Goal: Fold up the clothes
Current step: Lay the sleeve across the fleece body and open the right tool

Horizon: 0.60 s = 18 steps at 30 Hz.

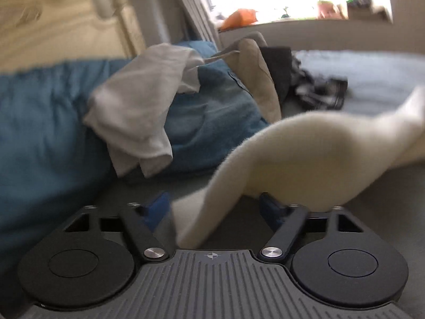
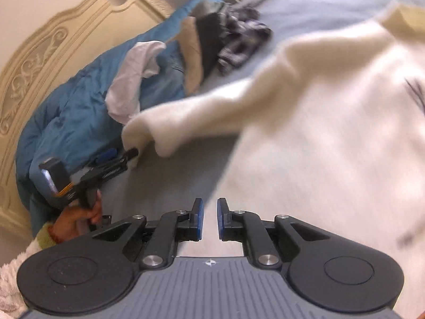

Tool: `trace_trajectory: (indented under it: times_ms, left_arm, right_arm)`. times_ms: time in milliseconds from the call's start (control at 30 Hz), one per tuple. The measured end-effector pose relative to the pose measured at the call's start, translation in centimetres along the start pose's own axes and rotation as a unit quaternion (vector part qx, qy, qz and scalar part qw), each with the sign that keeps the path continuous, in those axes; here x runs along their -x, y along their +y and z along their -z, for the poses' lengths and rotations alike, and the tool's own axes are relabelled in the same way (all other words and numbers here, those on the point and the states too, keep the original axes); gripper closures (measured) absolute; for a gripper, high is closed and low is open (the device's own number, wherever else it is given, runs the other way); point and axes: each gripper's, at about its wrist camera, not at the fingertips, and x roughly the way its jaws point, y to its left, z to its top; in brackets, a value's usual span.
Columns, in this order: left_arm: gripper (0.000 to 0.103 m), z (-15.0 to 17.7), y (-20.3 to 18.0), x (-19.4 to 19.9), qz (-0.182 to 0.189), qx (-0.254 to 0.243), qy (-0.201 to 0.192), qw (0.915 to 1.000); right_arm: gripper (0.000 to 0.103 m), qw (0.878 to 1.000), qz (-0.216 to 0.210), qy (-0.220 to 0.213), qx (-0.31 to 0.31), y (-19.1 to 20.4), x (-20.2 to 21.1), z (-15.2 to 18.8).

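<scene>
Right tool [image 2: 210, 219]: jaws a narrow gap apart, nothing between them. Left tool [image 1: 212, 207]: jaws apart around the cream sweater's [image 2: 332, 111] sleeve [image 1: 212, 212]; pad contact unclear, blurred. Sweater spread on the grey bed [image 2: 186, 186]. Beyond: white shirt [image 1: 138, 114] on a blue duvet [image 1: 39, 133], carved headboard [image 2: 39, 61].

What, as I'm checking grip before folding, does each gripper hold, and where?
Right gripper: nothing, jaws slightly apart. Left gripper: cuff of the cream sweater lies between its jaws; whether pinched cannot be told.
</scene>
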Motion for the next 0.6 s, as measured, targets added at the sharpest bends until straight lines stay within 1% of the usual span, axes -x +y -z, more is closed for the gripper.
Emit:
trace_trajectory:
  times_ms: [33, 67, 133, 167, 267, 300, 333, 367, 400, 467, 600]
  left_arm:
    - [0.059, -0.1, 0.0, -0.2, -0.003, -0.013, -0.006, 0.9999]
    - [0.079, -0.2, 0.2, -0.5, 0.0, -0.018, -0.008, 0.9998]
    - [0.093, -0.7, 0.6, -0.5, 0.014, -0.021, 0.003, 0.9997]
    - [0.097, -1.0, 0.9, -0.5, 0.021, -0.022, 0.009, 0.9995]
    - [0.099, -2.8, 2.2, 1.2, 0.05, -0.023, 0.02, 0.9983]
    - [0.099, -3.7, 3.1, 2.0, 0.064, -0.012, 0.022, 0.9976]
    - [0.099, -4.7, 4.2, 2.9, 0.087, 0.006, 0.031, 0.9957]
    - [0.099, -5.8, 5.5, 3.9, 0.121, 0.027, 0.044, 0.9914]
    - [0.099, -6.9, 6.8, 4.8, 0.155, 0.049, 0.056, 0.9851]
    - [0.099, -9.1, 9.3, 6.8, 0.22, 0.085, 0.073, 0.969]
    - [0.099, -12.2, 11.6, 9.1, 0.281, 0.083, 0.09, 0.9519]
  right_arm:
    - [0.092, 1.0, 0.003, -0.004, -0.006, -0.3, 0.4, 0.6]
    - [0.092, 1.0, 0.008, -0.009, -0.008, -0.6, 0.7, 1.1]
    - [0.092, 1.0, 0.022, -0.015, -0.003, -0.8, 1.1, 1.9]
    - [0.092, 1.0, 0.027, -0.016, 0.0, -0.9, 1.3, 2.3]
    - [0.092, 0.999, 0.046, -0.016, 0.011, -1.3, 1.5, 3.5]
    - [0.092, 0.999, 0.05, -0.015, 0.014, -1.4, 1.5, 3.8]
    - [0.092, 0.998, 0.055, -0.013, 0.017, -1.5, 1.4, 4.2]
    - [0.092, 0.998, 0.057, -0.012, 0.021, -1.6, 1.3, 4.5]
    - [0.092, 0.998, 0.059, -0.012, 0.024, -1.6, 1.3, 4.8]
    - [0.092, 0.998, 0.06, -0.013, 0.032, -1.6, 1.3, 5.2]
    - [0.092, 0.997, 0.064, -0.014, 0.045, -1.5, 1.5, 5.7]
